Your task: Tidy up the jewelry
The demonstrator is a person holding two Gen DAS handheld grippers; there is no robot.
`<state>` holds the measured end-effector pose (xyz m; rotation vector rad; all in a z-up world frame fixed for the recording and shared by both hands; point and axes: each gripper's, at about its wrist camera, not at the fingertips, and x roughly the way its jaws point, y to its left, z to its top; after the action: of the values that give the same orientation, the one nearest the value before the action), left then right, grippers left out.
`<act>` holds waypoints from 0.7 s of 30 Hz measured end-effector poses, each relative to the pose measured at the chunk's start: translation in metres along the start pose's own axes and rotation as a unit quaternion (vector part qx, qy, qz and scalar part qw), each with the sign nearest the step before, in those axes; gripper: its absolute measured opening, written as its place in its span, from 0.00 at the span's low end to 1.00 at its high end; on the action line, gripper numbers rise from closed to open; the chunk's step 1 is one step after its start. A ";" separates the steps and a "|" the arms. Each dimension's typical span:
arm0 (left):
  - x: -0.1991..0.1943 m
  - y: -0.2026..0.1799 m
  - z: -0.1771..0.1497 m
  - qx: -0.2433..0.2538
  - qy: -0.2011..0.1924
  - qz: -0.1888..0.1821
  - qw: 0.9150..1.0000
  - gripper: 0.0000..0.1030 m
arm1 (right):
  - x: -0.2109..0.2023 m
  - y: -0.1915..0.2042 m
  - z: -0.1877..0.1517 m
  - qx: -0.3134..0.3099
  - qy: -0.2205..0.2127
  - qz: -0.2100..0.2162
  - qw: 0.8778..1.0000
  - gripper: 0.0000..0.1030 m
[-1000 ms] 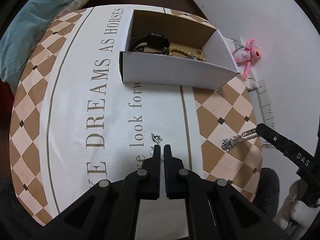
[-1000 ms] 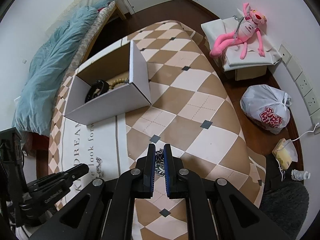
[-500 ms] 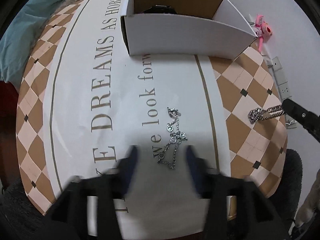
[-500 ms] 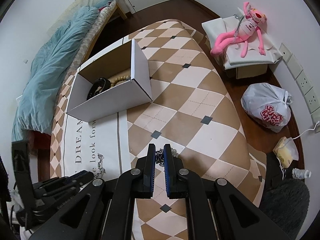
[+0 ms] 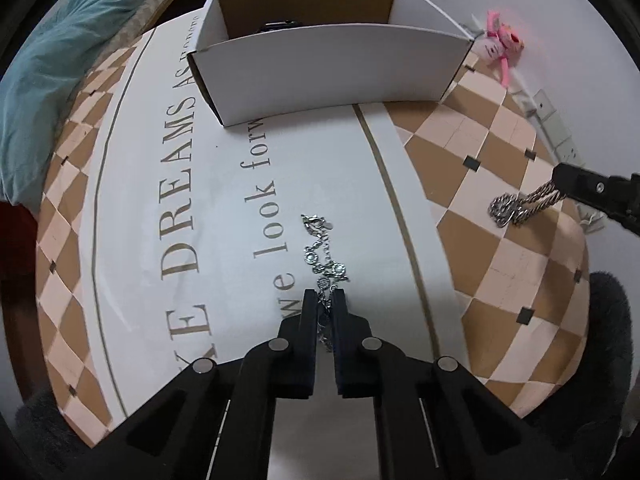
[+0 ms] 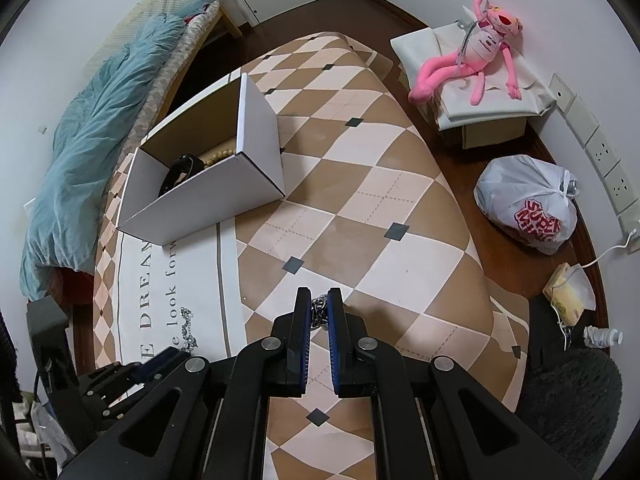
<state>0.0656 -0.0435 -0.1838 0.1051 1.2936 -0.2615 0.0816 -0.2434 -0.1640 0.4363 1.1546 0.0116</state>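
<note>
A thin silver charm bracelet (image 5: 324, 246) lies stretched on the white band of the tablecloth. My left gripper (image 5: 324, 298) is shut on its near end; it also shows in the right wrist view (image 6: 186, 326). My right gripper (image 6: 319, 300) is shut on a thick silver chain (image 6: 318, 312), which hangs just above the checkered cloth; in the left wrist view the thick chain (image 5: 516, 206) dangles from the right gripper's fingers (image 5: 576, 182). A white cardboard box (image 5: 328, 64) at the back holds a black watch (image 6: 182, 170) and a wooden bead bracelet (image 6: 220, 156).
The round table (image 6: 360, 184) has a checkered cloth with lettering. A bed with a teal blanket (image 6: 88, 152) stands to the left. A pink plush toy (image 6: 476, 52), a white plastic bag (image 6: 528, 204) and wall sockets (image 6: 604, 168) are to the right.
My left gripper opened, moved back over the charm bracelet, and closed on its near end. My right gripper kept hold of the thick chain and lifted it a little.
</note>
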 end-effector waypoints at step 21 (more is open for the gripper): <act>-0.035 0.036 -0.002 -0.056 0.019 -0.074 0.996 0.05 | -0.029 0.030 0.009 -0.034 -0.022 0.034 0.999 0.08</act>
<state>0.0637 -0.0037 -0.1533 -0.0816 1.3532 -0.3130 0.0841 -0.2261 -0.1251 0.4144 1.0917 0.0996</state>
